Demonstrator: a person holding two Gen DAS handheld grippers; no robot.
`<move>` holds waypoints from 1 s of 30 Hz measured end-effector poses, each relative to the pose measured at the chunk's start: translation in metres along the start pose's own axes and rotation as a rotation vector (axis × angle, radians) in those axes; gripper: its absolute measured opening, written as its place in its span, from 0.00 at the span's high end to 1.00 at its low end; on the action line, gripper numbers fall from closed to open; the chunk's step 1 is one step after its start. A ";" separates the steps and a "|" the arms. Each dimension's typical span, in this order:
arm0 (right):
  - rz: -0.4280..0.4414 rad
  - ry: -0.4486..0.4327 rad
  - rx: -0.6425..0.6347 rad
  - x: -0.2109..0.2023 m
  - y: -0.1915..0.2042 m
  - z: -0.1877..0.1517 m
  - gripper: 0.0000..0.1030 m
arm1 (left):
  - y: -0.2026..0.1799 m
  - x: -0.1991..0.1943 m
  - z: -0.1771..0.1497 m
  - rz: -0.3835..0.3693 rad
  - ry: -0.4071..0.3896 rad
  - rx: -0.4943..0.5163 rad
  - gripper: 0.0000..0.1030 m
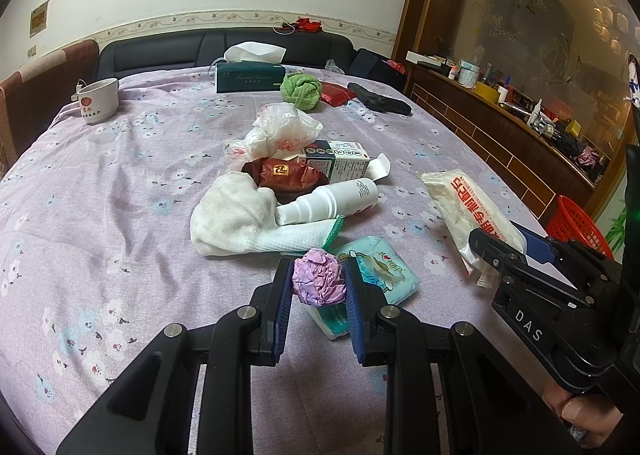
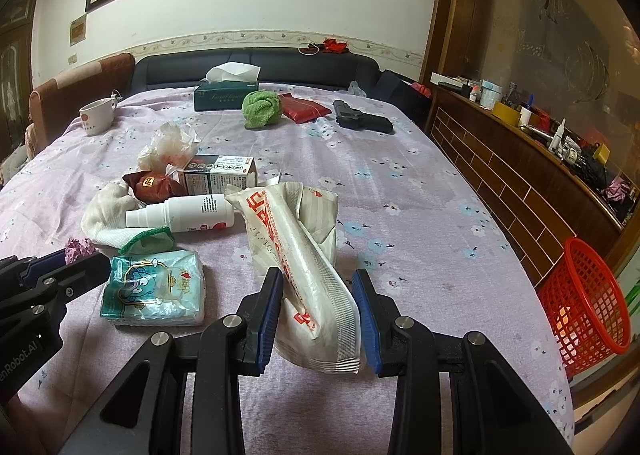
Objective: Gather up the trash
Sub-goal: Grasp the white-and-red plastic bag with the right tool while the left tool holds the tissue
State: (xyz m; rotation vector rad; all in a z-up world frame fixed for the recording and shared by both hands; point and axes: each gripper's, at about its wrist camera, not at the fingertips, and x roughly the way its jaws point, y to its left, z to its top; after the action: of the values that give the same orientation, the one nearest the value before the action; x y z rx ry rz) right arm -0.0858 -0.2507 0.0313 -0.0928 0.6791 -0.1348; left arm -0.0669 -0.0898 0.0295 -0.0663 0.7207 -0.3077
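While both tongs are hovering over the bed, each is already carrying a piece of trash: the left gripper (image 1: pixel 318 287) is squeezing a crumpled purple paper ball (image 1: pixel 319 277) tight between its blue pads, and the right gripper (image 2: pixel 316 311) is clamping a long white wrapper with red lettering (image 2: pixel 304 263) near its lower end, the rest of it trailing forward onto the flowered sheet (image 2: pixel 400 191). Both grips are sitting low and close to the person, which looks like a pause before carrying the loads off. Just beyond the left tips a blue tissue pack (image 1: pixel 380 271) is lying flat, and further ahead a pile is waiting: a white cloth with a green edge (image 1: pixel 240 219), a white spray bottle (image 1: pixel 328 201) lying on its side, a dark red snack packet (image 1: pixel 288 175), an opened carton (image 1: pixel 340 161) and a crumpled plastic bag (image 1: pixel 284 127). Far ahead, a green tissue box (image 1: pixel 246 75) is offering a sheet from its top, and a white cup (image 1: pixel 100 99) is standing upright, its contents hidden. Off to the right of the right gripper, past the bed's edge, a red mesh basket (image 2: pixel 584 295) is standing, seemingly the bin for all this; it seems to be holding nothing yet.
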 end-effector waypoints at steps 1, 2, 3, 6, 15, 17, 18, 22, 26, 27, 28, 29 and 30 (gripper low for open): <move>0.000 0.001 0.000 0.000 0.000 0.000 0.63 | 0.000 0.000 0.000 0.000 0.000 0.000 0.77; -0.001 0.001 0.000 0.000 0.000 0.000 0.63 | 0.000 0.000 0.000 0.000 0.000 0.000 0.77; 0.000 0.001 -0.001 0.000 0.000 0.000 0.63 | 0.000 0.000 0.000 0.000 0.000 0.000 0.77; -0.002 -0.001 0.000 0.000 0.000 0.000 0.63 | 0.000 0.000 0.000 0.000 0.000 0.000 0.77; -0.003 -0.001 -0.001 0.000 0.000 0.000 0.63 | 0.000 0.000 0.000 -0.002 0.000 0.000 0.77; -0.003 -0.001 0.000 0.000 0.000 0.000 0.63 | 0.000 0.000 0.000 -0.002 0.000 0.001 0.77; -0.003 0.000 0.000 0.000 0.000 0.000 0.63 | 0.000 0.000 0.000 -0.001 0.000 0.000 0.77; -0.004 -0.001 0.001 -0.001 0.000 0.000 0.63 | 0.000 0.000 0.000 -0.002 0.000 0.000 0.77; -0.005 -0.001 0.000 -0.001 0.000 0.000 0.63 | 0.000 0.000 0.000 -0.002 0.000 0.000 0.77; -0.006 0.000 0.000 -0.001 0.001 0.000 0.63 | 0.000 0.000 0.000 -0.002 -0.001 0.000 0.77; -0.005 -0.001 0.000 -0.001 0.001 0.000 0.63 | 0.000 -0.001 0.000 -0.002 -0.001 0.000 0.77; -0.006 -0.002 0.000 -0.001 0.001 0.000 0.63 | 0.000 0.000 0.000 -0.002 0.000 0.000 0.77; -0.007 -0.003 -0.001 -0.001 0.001 0.000 0.63 | 0.000 -0.001 0.000 -0.002 0.000 0.000 0.77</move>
State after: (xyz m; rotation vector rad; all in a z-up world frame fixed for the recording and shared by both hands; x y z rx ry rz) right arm -0.0869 -0.2498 0.0320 -0.0968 0.6755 -0.1414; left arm -0.0673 -0.0896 0.0298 -0.0669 0.7208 -0.3095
